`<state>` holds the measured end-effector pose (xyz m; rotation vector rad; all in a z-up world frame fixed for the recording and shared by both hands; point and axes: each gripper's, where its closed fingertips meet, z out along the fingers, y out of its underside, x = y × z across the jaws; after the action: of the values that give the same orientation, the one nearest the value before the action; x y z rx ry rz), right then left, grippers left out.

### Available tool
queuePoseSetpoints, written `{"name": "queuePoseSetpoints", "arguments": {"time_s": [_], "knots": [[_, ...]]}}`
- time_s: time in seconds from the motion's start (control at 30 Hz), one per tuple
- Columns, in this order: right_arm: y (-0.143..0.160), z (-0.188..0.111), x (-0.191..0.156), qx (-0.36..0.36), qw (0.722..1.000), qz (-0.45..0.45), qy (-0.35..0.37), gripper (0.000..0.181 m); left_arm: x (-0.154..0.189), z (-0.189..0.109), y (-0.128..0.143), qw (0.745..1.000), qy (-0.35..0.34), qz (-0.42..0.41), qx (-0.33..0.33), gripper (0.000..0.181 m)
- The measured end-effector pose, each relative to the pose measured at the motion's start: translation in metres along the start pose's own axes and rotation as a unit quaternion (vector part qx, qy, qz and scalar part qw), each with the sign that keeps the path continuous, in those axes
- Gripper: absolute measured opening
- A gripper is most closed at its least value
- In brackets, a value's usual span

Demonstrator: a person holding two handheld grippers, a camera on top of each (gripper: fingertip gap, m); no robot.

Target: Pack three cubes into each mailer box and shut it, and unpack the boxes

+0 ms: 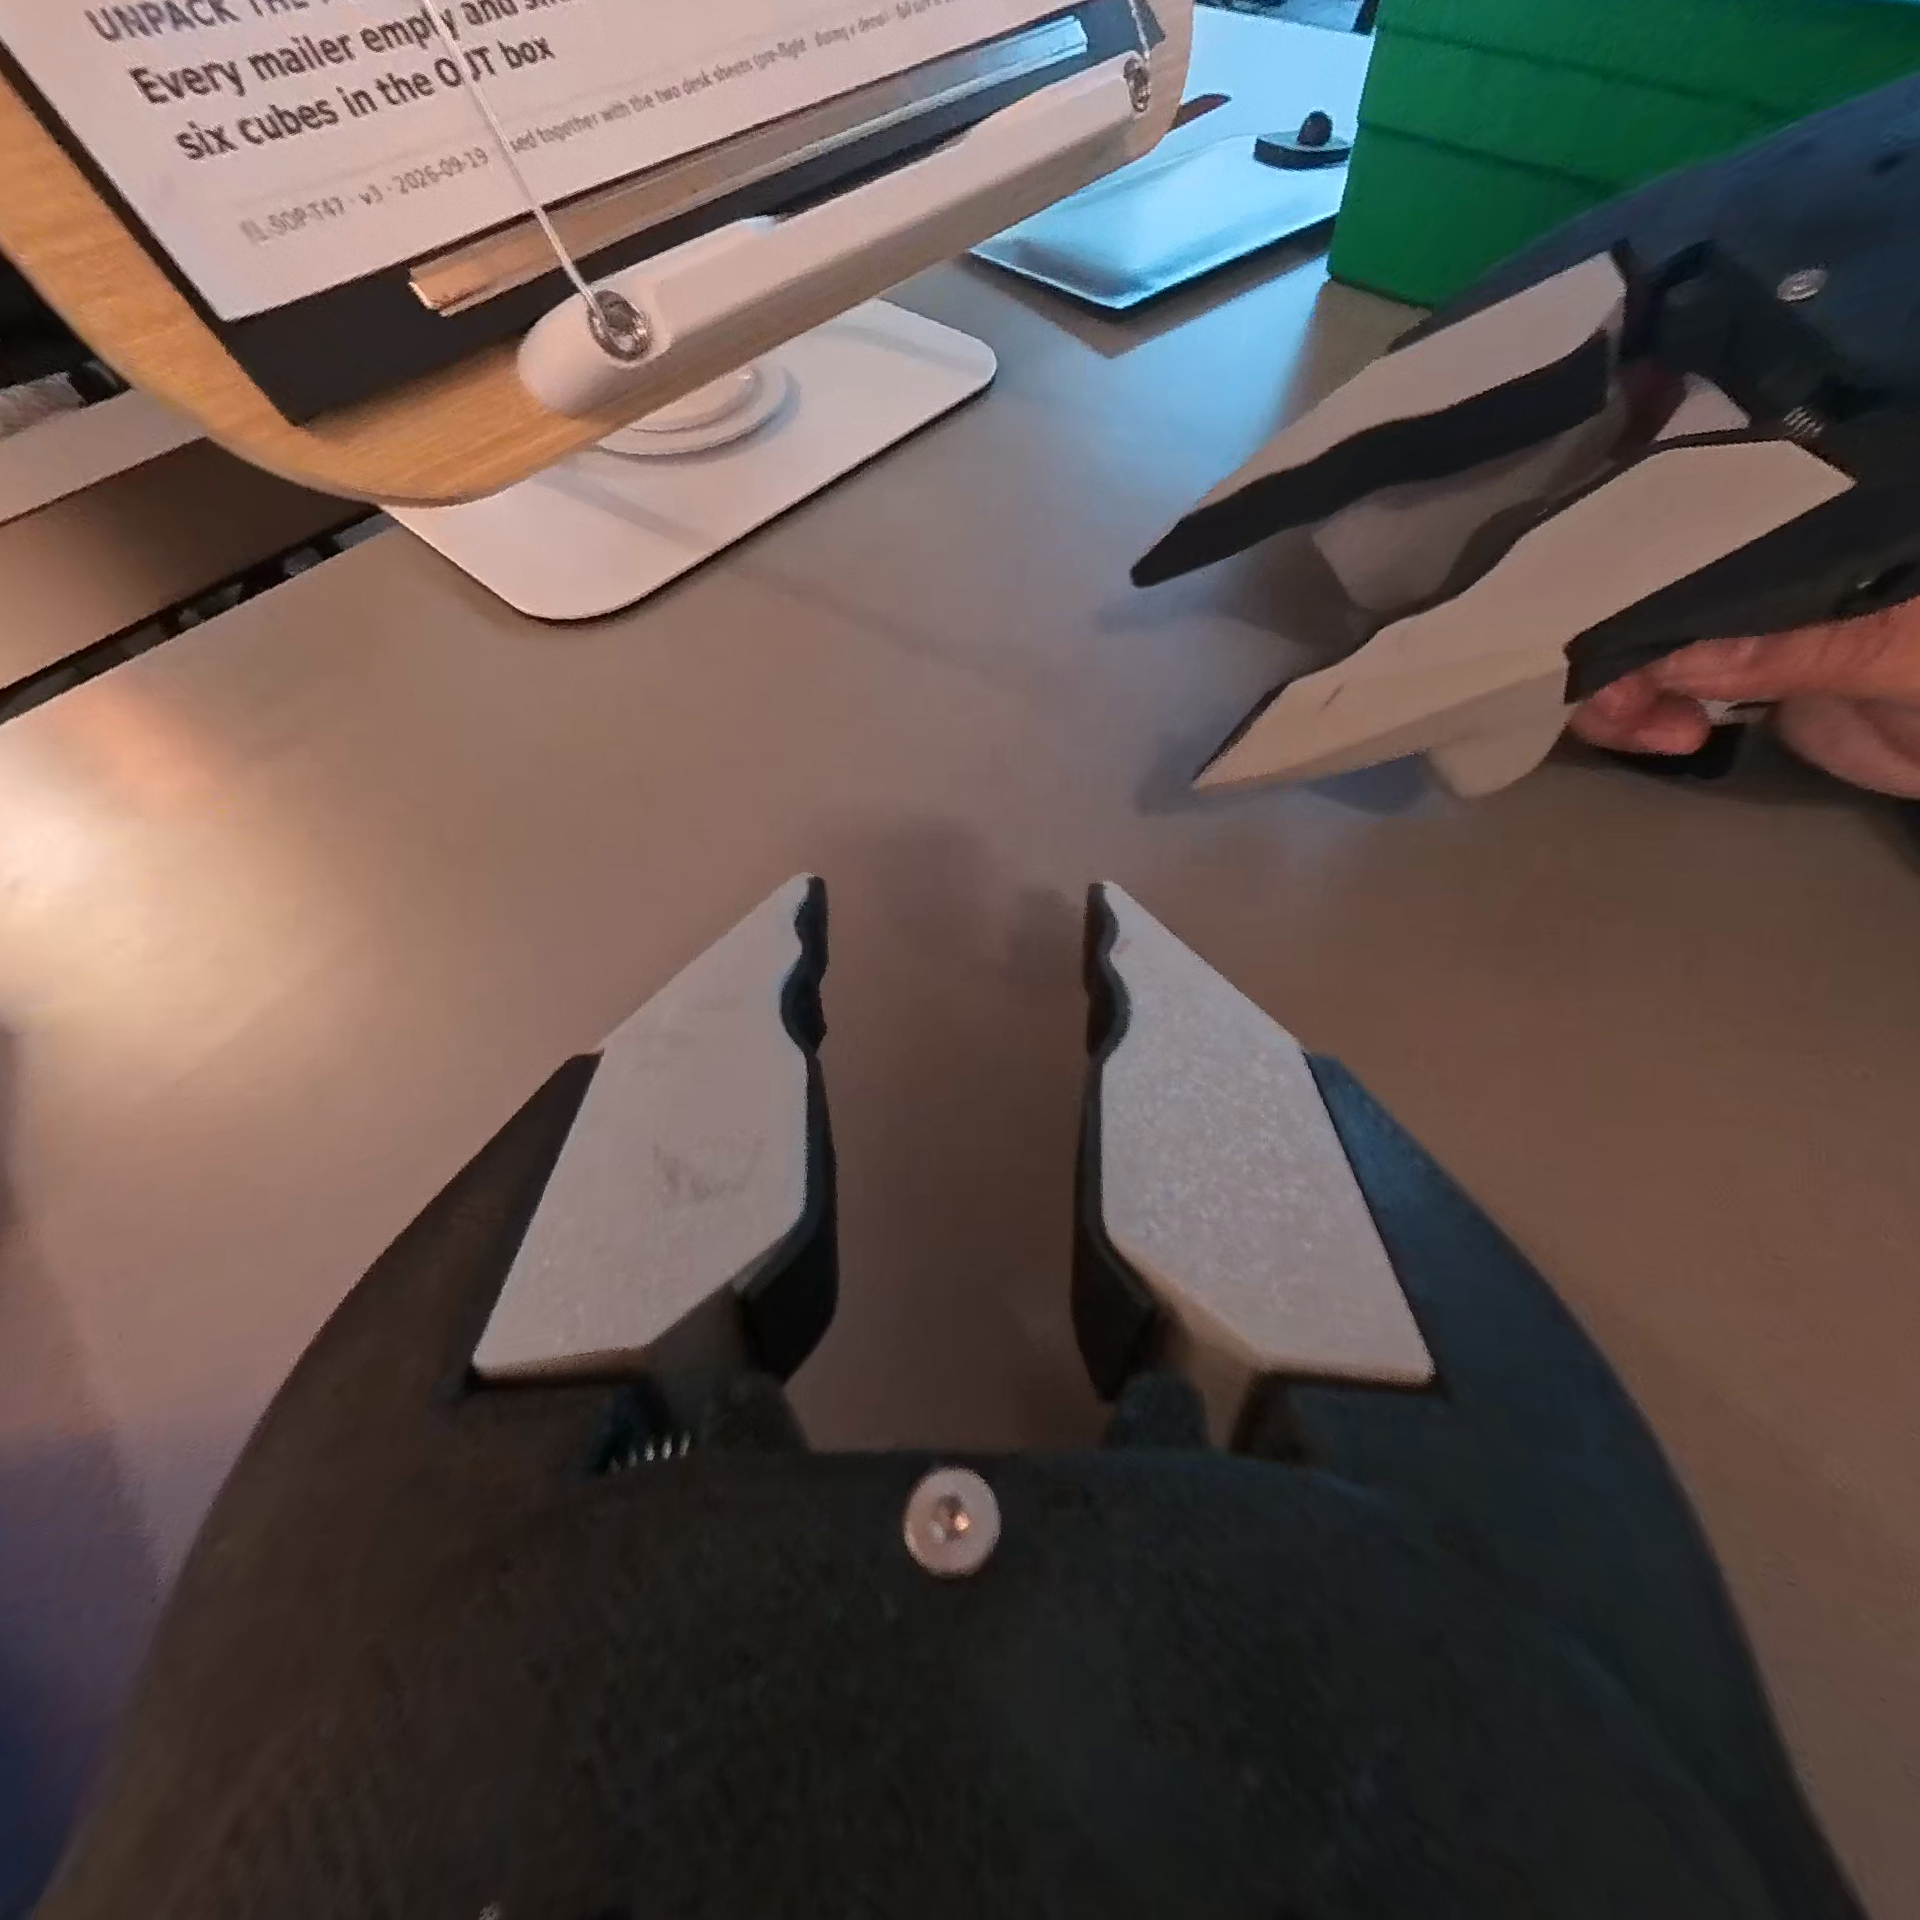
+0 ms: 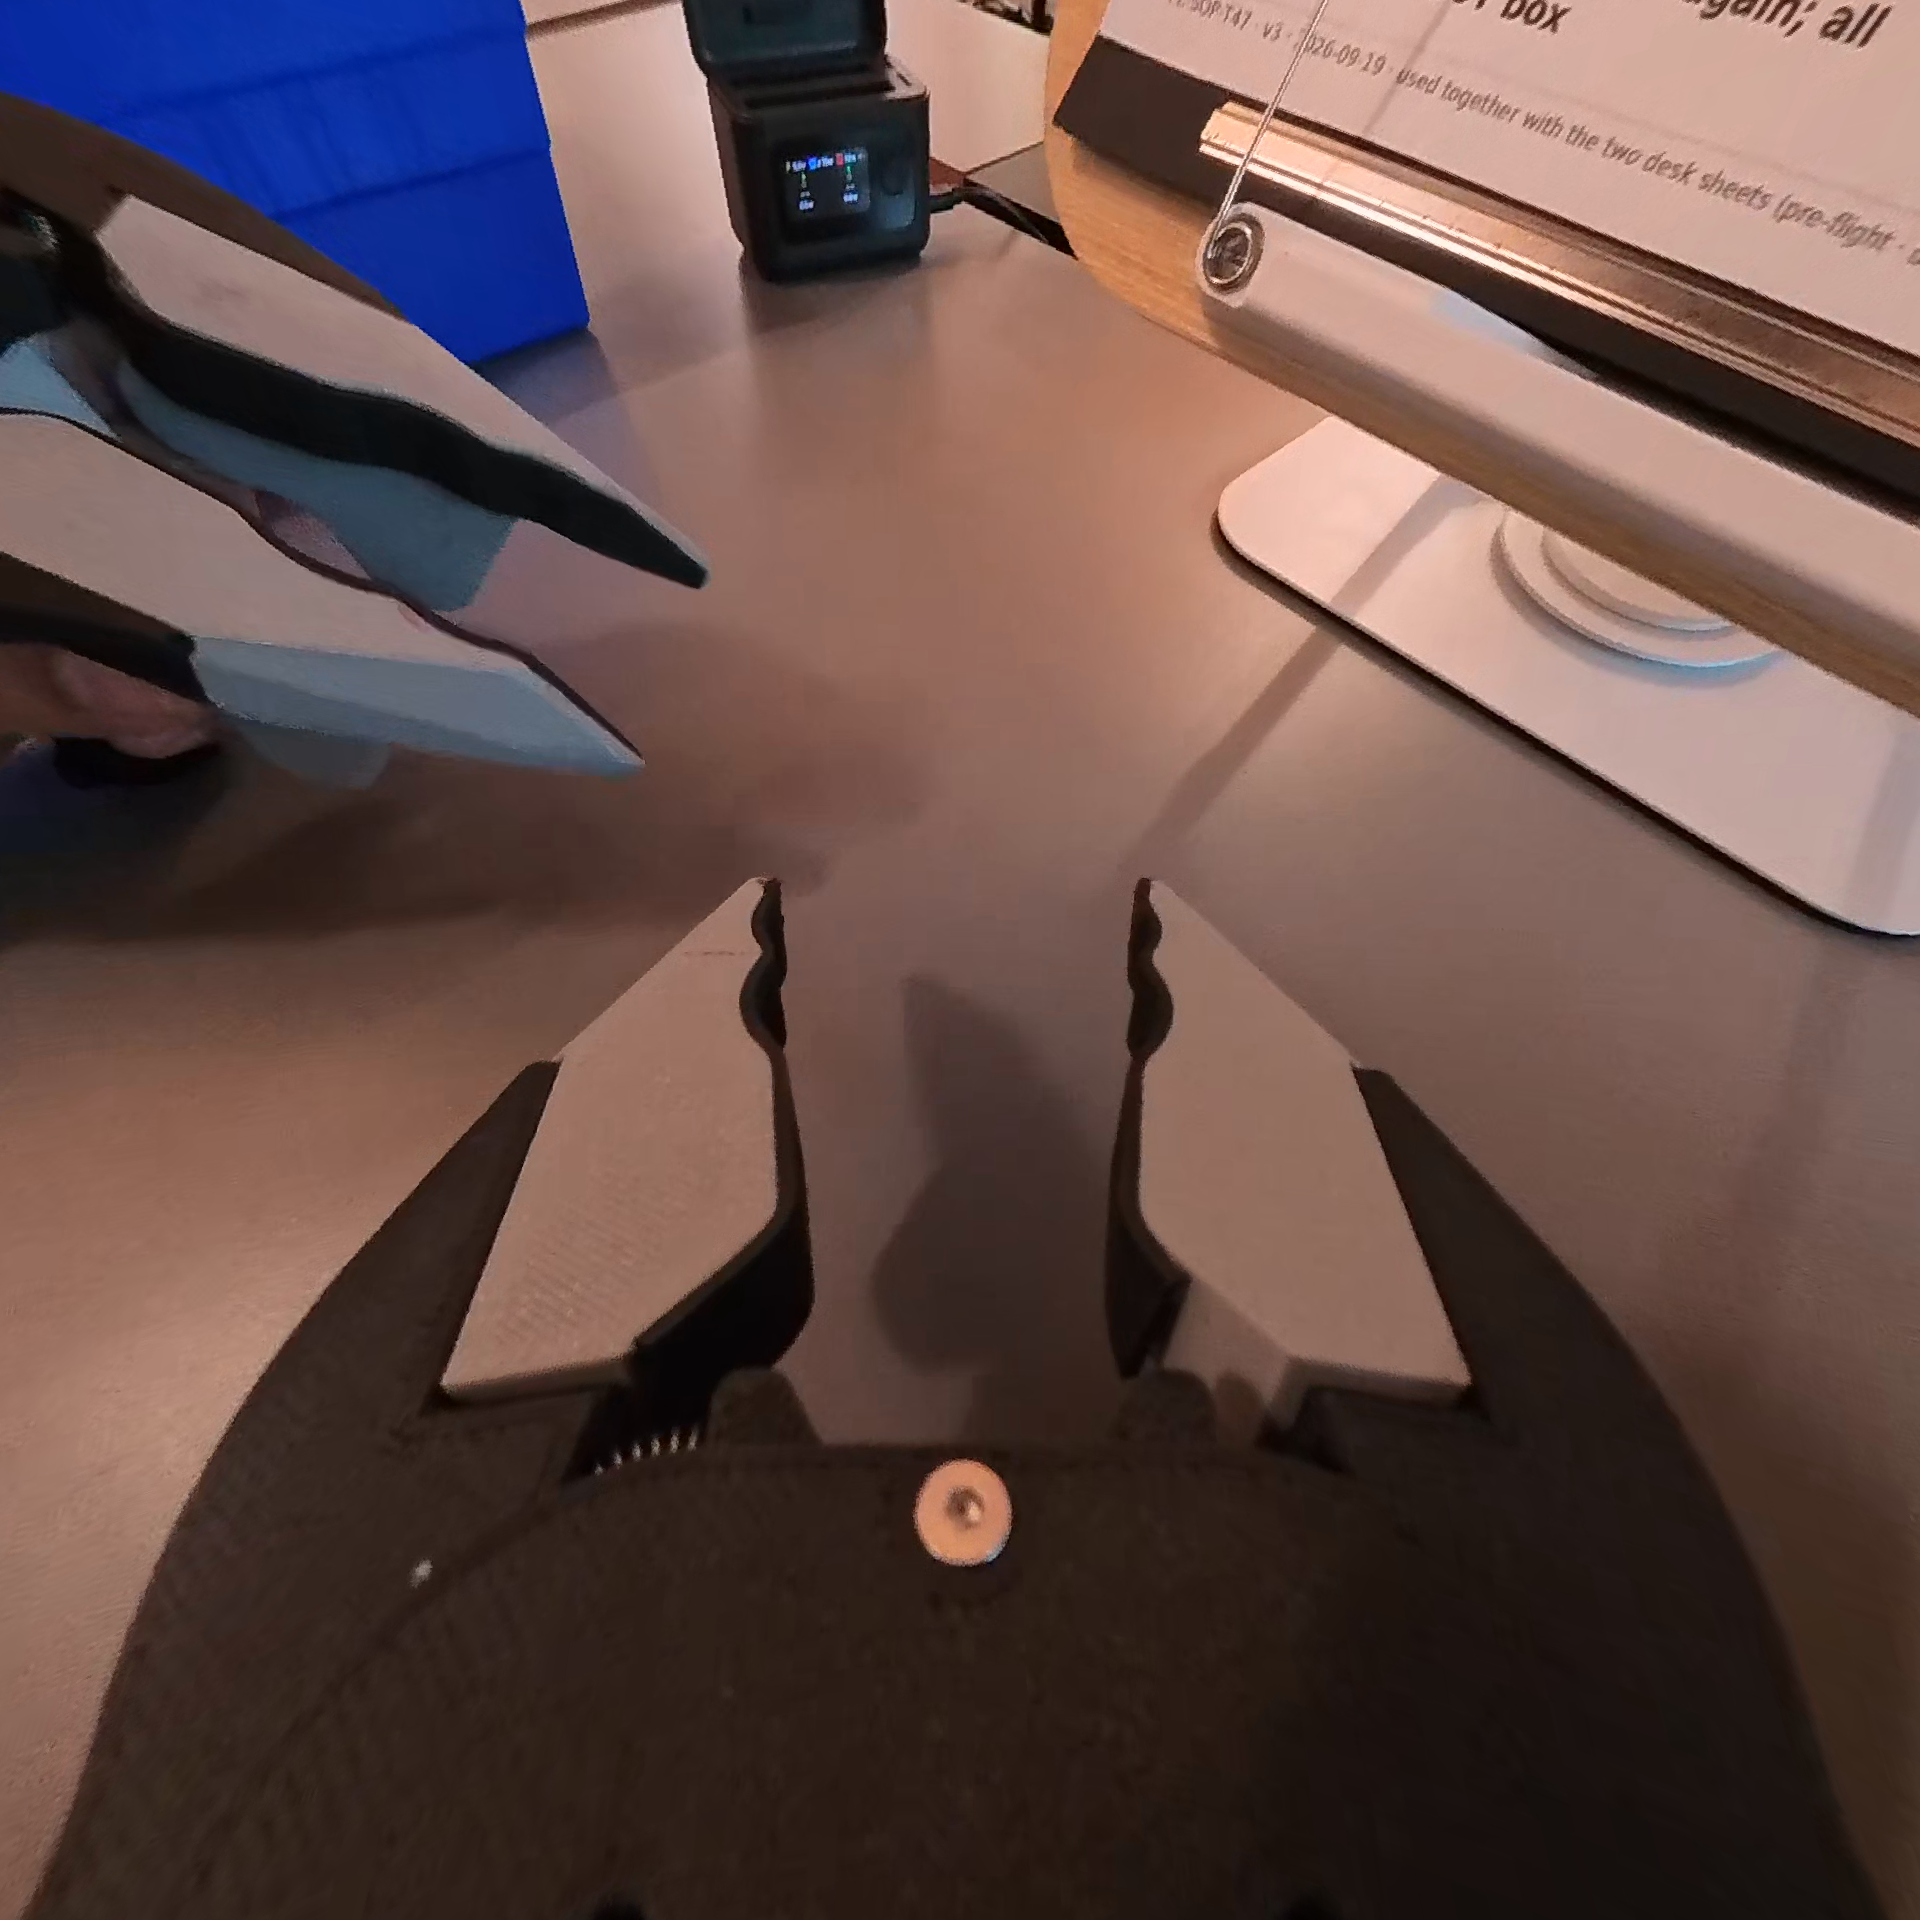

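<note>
Left gripper (image 1: 956, 894): jaws apart by a moderate gap, nothing between them, only bare grey-brown table (image 1: 416, 935) under the tips. Right gripper (image 2: 956, 894): same pose, spread a bit wider, empty, its shadow on the table straight ahead.

Left wrist view: right gripper (image 1: 1174, 675) comes in at 3 o'clock, tips pointing toward centre, parted, nothing gripped, low over the table. A hand (image 1: 1787, 707) on its handle at the 3 o'clock edge. At 11 o'clock a wooden-framed stand (image 1: 312, 436) carries a printed sheet (image 1: 364, 135) held by a white clip bar (image 1: 831, 249), on a white square base (image 1: 831, 436). At 1 o'clock a green bin (image 1: 1558, 135), only partly in frame. Left of it a flat grey pad (image 1: 1164, 229) with a small dark object (image 1: 1304, 135) on top; cannot tell what it is.

Right wrist view: left gripper (image 2: 675, 665) enters at 9 o'clock, tips parted, empty, blurred. Fingers (image 2: 114, 707) of a hand are just visible behind it. Blue bin (image 2: 364, 156) at 11 o'clock, behind that gripper. At 12 o'clock, a black device (image 2: 831, 156) with a small lit screen, cable running off its right side. Same stand at 2 o'clock, sheet (image 2: 1558, 62), clip bar (image 2: 1455, 343), white base (image 2: 1455, 623).

Task things: no cubes or mailer boxes show in either view; bin interiors are out of sight. The table between the two grippers holds only shadows.
</note>
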<state>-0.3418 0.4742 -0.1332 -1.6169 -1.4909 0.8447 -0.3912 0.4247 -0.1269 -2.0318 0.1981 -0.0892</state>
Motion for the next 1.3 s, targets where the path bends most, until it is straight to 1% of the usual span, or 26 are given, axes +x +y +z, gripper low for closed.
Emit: {"name": "queuePoseSetpoints", "arguments": {"time_s": [0.07, 0.2, 0.53, 0.7, 0.93, 1.07, 1.3], "knots": [[0.002, 0.002, -0.001, -0.009, 1.0, -0.004, -0.001, 0.065, 0.002, 0.002, 0.001, 1.0, 0.004, 0.004, -0.007, 0.048], [0.003, 0.003, -0.001, -0.013, 1.0, -0.012, 0.003, 0.065, 0.003, 0.0, -0.001, 1.0, 0.003, 0.012, 0.003, 0.048], [-0.001, -0.004, -0.003, 0.011, 1.0, 0.003, -0.007, 0.065, 0.013, 0.002, -0.005, 1.0, 0.007, 0.005, 0.01, 0.048], [0.0, -0.007, -0.005, 0.013, 1.0, 0.005, 0.006, 0.065, 0.018, -0.002, -0.008, 1.0, 0.005, 0.015, 0.025, 0.047], [-0.003, -0.007, -0.009, 0.018, 1.0, 0.012, 0.021, 0.066, 0.017, -0.01, -0.011, 0.999, -0.005, 0.008, 0.048, 0.047], [-0.004, -0.01, -0.008, 0.025, 0.999, 0.017, 0.033, 0.066, 0.021, -0.011, -0.01, 0.999, -0.008, 0.015, 0.047, 0.047], [-0.007, -0.014, -0.014, 0.043, 0.998, 0.041, 0.023, 0.066, 0.026, -0.013, -0.009, 0.998, -0.02, 0.028, 0.048, 0.047]]}}
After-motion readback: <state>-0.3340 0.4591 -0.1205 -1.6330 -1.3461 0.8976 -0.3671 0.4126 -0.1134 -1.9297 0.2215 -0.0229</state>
